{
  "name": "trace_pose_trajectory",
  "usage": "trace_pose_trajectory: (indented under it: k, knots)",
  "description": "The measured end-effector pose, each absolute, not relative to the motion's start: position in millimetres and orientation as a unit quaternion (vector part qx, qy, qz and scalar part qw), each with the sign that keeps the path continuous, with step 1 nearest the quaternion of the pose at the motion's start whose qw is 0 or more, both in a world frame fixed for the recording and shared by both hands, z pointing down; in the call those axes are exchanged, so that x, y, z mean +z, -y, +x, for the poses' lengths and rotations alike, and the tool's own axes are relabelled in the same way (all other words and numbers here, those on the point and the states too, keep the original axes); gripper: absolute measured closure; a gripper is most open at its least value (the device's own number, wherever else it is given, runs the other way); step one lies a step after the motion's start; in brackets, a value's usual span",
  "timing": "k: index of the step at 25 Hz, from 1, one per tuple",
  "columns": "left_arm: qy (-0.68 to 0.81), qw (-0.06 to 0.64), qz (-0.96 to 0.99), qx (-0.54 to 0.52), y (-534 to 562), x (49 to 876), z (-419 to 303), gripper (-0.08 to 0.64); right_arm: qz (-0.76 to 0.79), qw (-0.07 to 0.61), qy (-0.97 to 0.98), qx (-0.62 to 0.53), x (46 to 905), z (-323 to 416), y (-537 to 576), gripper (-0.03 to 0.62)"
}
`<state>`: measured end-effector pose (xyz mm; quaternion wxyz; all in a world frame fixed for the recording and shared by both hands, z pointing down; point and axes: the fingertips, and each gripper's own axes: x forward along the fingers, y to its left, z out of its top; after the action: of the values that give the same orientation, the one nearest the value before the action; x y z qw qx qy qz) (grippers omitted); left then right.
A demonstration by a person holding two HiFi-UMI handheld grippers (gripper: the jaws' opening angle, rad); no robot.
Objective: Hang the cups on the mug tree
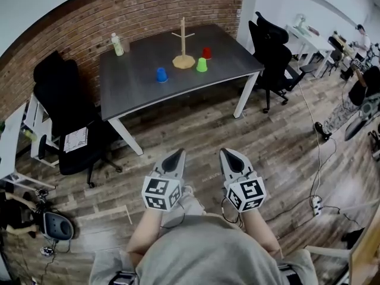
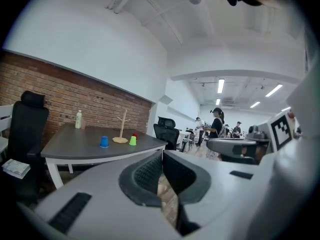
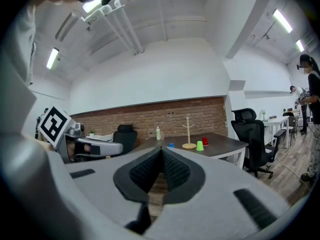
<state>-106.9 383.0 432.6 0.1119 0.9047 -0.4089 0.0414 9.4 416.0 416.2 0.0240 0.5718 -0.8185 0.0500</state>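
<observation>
Brick-walled office. Bench (image 1: 136, 85) well ahead of my tools, beyond reach. Mug tree (image 1: 183, 46) upright there; blue cup (image 1: 161, 74), green cup (image 1: 202, 65), red cup (image 1: 206, 53) beside base. Left tool (image 1: 177, 156), right tool (image 1: 230, 155) both closed, empty. Blue cup ahead-left: left tool's, I reckon.

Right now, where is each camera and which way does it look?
Head view: on the person's head, facing forward and down at the floor and far table; shows both arms, left gripper and right gripper.
Left gripper view: on the left gripper, looking along its shut jaws at the table; right gripper beside it.
Right gripper view: on the right gripper, jaws shut, facing the table; left gripper beside it.
Shared: all see the mug tree and blue cup.
</observation>
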Motion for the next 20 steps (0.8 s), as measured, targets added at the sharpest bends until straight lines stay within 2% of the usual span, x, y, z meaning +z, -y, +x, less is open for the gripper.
trace_pose_trajectory:
  k: [20]
  knots:
    - [0.416,0.128,0.899,0.051,-356.4,446.2,-93.8,0.551,0.579,0.042,0.809,0.089,442.1,24.7,-378.6,0.597]
